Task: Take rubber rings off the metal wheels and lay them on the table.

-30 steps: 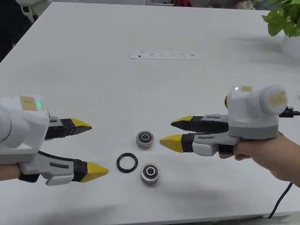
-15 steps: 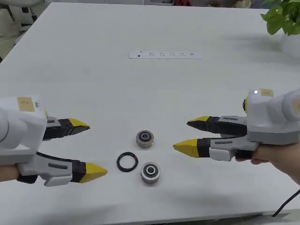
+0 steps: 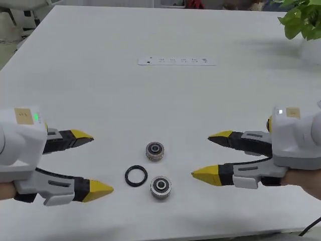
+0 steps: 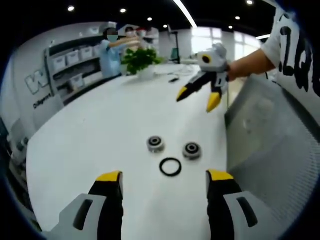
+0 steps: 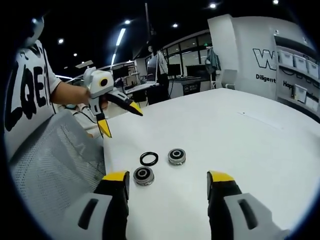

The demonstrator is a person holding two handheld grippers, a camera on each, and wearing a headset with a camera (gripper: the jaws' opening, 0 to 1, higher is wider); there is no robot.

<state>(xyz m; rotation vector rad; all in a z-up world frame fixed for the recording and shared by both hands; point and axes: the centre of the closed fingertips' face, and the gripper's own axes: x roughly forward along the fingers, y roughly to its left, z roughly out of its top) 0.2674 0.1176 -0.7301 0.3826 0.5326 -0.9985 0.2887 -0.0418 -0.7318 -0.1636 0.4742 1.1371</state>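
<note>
white table (image 3: 150, 100) carries the work; a black rubber ring (image 3: 136, 175) lies flat on it near the front edge, apart from both wheels; the far metal wheel (image 3: 155, 150) sits just right of and beyond the ring, the near metal wheel (image 3: 160, 185) just right of and nearer than it; whether either wheel wears a ring of its own is too small to tell; the left gripper (image 3: 100, 163) hangs over the table to the left of the three pieces, jaws spread wide and holding nothing; the right gripper (image 3: 202, 155) hangs to their right, jaws likewise wide apart and bare, yellow tips aimed toward the wheels; neither gripper touches anything; a flat white power strip (image 3: 176, 61) lies further back on the table, and a green plant (image 3: 301, 17) stands at the far right corner.
</note>
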